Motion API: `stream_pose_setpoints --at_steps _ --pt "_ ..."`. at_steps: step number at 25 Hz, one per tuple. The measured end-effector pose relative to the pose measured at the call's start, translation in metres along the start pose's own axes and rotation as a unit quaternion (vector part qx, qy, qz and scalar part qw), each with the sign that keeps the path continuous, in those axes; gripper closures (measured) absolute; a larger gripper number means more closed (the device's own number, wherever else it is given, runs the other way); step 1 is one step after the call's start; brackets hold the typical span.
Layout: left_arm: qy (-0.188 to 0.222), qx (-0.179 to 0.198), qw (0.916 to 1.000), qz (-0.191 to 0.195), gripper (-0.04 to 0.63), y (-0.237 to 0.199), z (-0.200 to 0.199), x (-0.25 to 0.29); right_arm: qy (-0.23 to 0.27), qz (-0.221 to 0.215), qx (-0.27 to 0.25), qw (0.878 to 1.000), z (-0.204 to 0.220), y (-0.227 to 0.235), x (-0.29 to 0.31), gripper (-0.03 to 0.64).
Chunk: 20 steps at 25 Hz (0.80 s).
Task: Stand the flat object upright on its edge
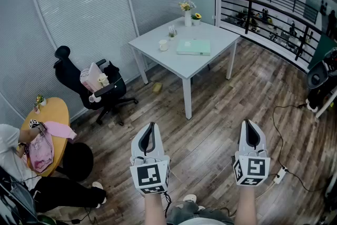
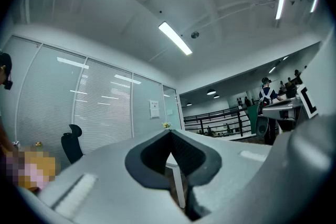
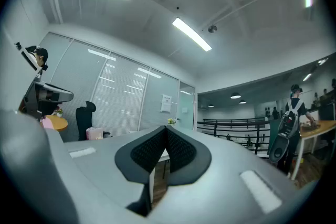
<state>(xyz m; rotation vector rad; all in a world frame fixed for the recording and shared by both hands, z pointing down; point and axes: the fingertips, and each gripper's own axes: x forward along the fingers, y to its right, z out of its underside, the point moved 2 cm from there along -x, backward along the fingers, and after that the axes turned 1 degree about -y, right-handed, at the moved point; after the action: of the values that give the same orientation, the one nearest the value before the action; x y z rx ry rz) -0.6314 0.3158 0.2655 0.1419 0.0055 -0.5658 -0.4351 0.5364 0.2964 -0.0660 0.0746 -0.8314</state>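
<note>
A flat pale-green book-like object (image 1: 193, 47) lies on the white table (image 1: 210, 33) across the room, next to a white cup (image 1: 164, 45) and a vase of flowers (image 1: 187, 18). Both grippers are held low over the wooden floor, well short of the table. My left gripper (image 1: 151, 126) is shut, its dark pads meeting at the tip (image 2: 169, 134) with nothing between them. My right gripper (image 1: 249, 123) is shut too, also on nothing (image 3: 166, 129). Both gripper views look along the jaws toward the table; only a white table leg (image 2: 179, 187) shows below the pads.
A black office chair (image 1: 89, 84) with a pink bag stands left of the table. A round yellow table (image 1: 45, 129) and a seated person are at the near left. A black railing (image 1: 274, 2) runs at the right. Cables and a power strip (image 1: 280, 174) lie on the floor.
</note>
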Motion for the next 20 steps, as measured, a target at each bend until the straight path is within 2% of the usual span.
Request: stream_pose_setpoints --at_steps 20 --pt "0.002 -0.005 0.9999 0.012 0.592 -0.015 0.006 0.029 -0.002 0.005 0.008 1.000 0.004 -0.008 0.026 0.595"
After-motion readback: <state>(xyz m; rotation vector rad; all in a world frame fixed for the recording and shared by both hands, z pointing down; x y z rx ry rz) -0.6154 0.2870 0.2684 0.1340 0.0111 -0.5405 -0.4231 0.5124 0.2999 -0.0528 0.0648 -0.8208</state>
